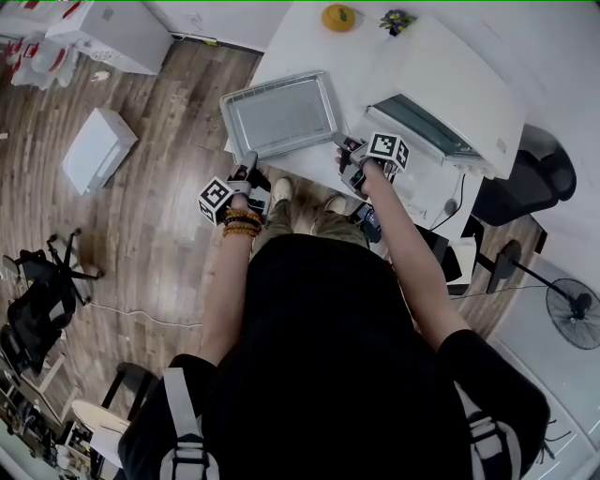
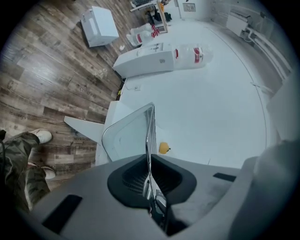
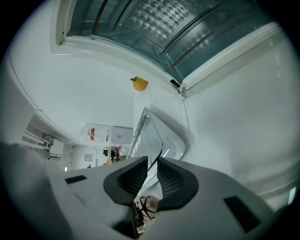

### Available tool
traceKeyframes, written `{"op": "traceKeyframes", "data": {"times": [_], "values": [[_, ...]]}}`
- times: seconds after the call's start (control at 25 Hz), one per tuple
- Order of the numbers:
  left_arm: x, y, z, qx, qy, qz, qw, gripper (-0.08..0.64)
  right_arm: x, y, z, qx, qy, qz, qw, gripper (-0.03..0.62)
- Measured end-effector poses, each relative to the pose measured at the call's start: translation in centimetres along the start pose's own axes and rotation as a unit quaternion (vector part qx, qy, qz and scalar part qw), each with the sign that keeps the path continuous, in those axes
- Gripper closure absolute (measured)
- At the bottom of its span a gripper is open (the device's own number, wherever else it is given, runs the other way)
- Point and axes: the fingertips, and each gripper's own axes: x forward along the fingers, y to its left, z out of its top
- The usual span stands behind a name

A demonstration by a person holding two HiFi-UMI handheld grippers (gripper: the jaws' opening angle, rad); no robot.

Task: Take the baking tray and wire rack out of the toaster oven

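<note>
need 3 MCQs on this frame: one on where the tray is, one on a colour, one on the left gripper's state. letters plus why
1. Where is the baking tray?
A) inside the toaster oven
B) over the white table
C) on the wooden floor

2. What colour is the round fruit at the table's far edge?
A) green
B) orange-yellow
C) purple

3. How does the left gripper stand?
A) wide open and empty
B) shut on a wire rack
C) shut on the tray's rim

Key:
1 B, the head view shows the tray above the tabletop.
2 B, the fruit reads orange-yellow in all three views.
3 C, the left gripper view shows the pads closed on the tray's thin metal edge.
</note>
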Motion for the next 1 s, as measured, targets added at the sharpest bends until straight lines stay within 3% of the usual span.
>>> {"op": "traceKeyframes", "data": {"times": [0.16, 0.28, 0.4, 0.52, 0.68, 0.84, 1.0], "values": [[0.4, -0.1, 0.3, 0.024, -0.016, 0.004, 0.9996, 0.531, -0.1, 0.0, 0.2, -0.039, -0.003, -0.024, 0.999, 0.509], [0.4, 0.3, 0.4, 0.040, -0.017, 0.024, 0.9988, 0.531, -0.3, -0.1, 0.4, -0.062, -0.001, -0.043, 0.997, 0.426], [0.6, 1.2, 0.3, 0.052, -0.002, 0.047, 0.9975, 0.528, -0.7, -0.3, 0.6, -0.066, -0.006, -0.052, 0.996, 0.425], [0.6, 1.9, -0.3, 0.067, 0.019, 0.068, 0.9952, 0.374, -1.4, -0.5, 0.9, -0.065, -0.019, -0.054, 0.996, 0.425], [0.1, 1.9, -0.8, 0.087, 0.032, 0.080, 0.9925, 0.359, -2.1, 0.1, 0.7, -0.065, -0.028, -0.040, 0.997, 0.425], [0.1, 2.8, -2.2, 0.126, 0.101, 0.112, 0.9805, 0.326, -2.8, 0.6, 0.0, -0.072, -0.033, -0.027, 0.997, 0.426], [0.0, 4.0, -4.2, 0.159, 0.195, 0.143, 0.9571, 0.290, -3.4, 0.8, -0.5, -0.076, -0.038, -0.019, 0.996, 0.426]]}}
